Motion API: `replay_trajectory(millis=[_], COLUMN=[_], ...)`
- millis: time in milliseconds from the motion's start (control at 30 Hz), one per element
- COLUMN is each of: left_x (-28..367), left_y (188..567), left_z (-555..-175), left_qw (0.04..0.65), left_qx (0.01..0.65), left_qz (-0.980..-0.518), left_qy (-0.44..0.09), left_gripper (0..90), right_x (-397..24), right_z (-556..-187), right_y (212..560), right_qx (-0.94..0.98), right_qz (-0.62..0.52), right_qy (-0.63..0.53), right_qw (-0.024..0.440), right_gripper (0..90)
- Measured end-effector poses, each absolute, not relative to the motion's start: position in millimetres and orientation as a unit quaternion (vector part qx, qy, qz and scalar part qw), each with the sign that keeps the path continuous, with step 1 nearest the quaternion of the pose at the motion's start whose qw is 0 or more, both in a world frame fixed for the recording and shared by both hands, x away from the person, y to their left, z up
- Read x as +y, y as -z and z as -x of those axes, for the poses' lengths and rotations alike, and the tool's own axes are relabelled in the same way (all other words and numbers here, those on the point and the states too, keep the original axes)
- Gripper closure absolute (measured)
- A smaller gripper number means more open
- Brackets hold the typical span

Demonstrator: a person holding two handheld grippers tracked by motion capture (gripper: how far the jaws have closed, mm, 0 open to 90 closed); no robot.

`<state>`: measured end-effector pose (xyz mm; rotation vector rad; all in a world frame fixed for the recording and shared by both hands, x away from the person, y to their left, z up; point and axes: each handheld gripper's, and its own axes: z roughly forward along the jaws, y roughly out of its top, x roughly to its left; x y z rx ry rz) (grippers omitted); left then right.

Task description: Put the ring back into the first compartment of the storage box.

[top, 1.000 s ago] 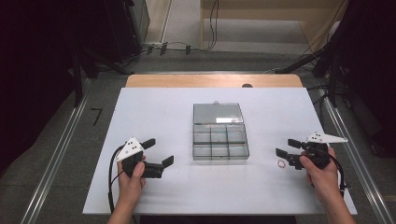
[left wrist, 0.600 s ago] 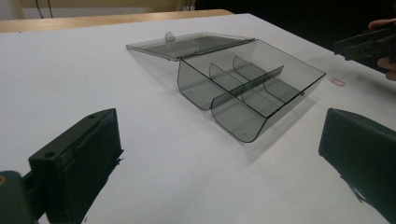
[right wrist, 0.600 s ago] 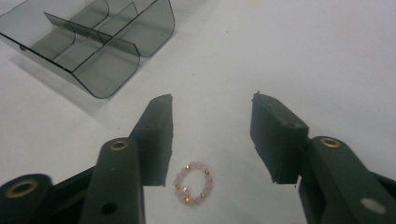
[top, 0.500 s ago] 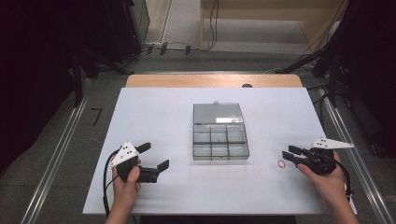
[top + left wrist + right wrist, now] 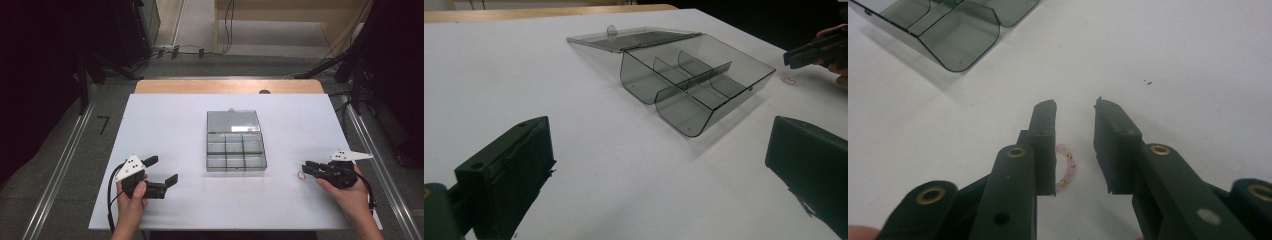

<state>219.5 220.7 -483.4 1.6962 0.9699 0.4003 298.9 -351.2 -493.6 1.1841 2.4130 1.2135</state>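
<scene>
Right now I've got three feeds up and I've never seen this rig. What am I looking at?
A person at a white table holds a two-jaw gripper in each hand. One camera looks down from above; the other two ride on the grippers and look along their jaws. A clear box with compartments lies mid-table, lid open. The left gripper is open and holds nothing. The right gripper has just been closing around a pink bead bracelet on the table; a gap remains, so nothing is gripped yet.

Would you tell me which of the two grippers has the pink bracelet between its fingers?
The right gripper: the bracelet lies between its fingers; the left gripper straddles bare table.
</scene>
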Motion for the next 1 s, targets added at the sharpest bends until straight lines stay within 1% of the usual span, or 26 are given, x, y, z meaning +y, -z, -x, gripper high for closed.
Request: replay_trajectory(millis=[133, 233, 433, 600, 733, 867, 1000], left_x=[222.3, 222.4, 223.8, 224.2, 223.5, 223.3, 223.7], left_y=[484.4, 485.1, 485.7, 485.6, 486.1, 486.1, 486.6], left_z=[-220.2, -220.9, -221.1, -221.1, -221.4, -221.4, -221.9], left_qw=[0.542, 0.541, 0.541, 0.541, 0.54, 0.54, 0.54], left_qx=[0.412, 0.412, 0.416, 0.417, 0.418, 0.418, 0.419], left_qz=[-0.713, -0.714, -0.712, -0.711, -0.712, -0.712, -0.711], left_qy=[-0.168, -0.166, -0.165, -0.165, -0.164, -0.164, -0.163], left_gripper=[0.0, 0.0, 0.0, 0.0, 0.0, 0.0, 0.0], right_x=[-349.7, -349.1, -343.7, -338.1, -337.5, -337.6, -338.4], right_z=[-299.6, -300.2, -300.9, -298.9, -298.7, -298.8, -299.4], right_y=[497.4, 500.2, 503.7, 505.2, 506.1, 506.4, 506.3], right_qx=[0.822, 0.826, 0.833, 0.842, 0.841, 0.842, 0.84], right_qz=[-0.392, -0.39, -0.382, -0.374, -0.378, -0.377, -0.381], right_qy=[-0.402, -0.396, -0.393, -0.374, -0.372, -0.371, -0.372], right_qw=[0.094, 0.09, 0.084, 0.105, 0.105, 0.109, 0.105], right_gripper=[74.8, 76.7, 78.5, 81.4, 81.9, 85.5, 86.2])
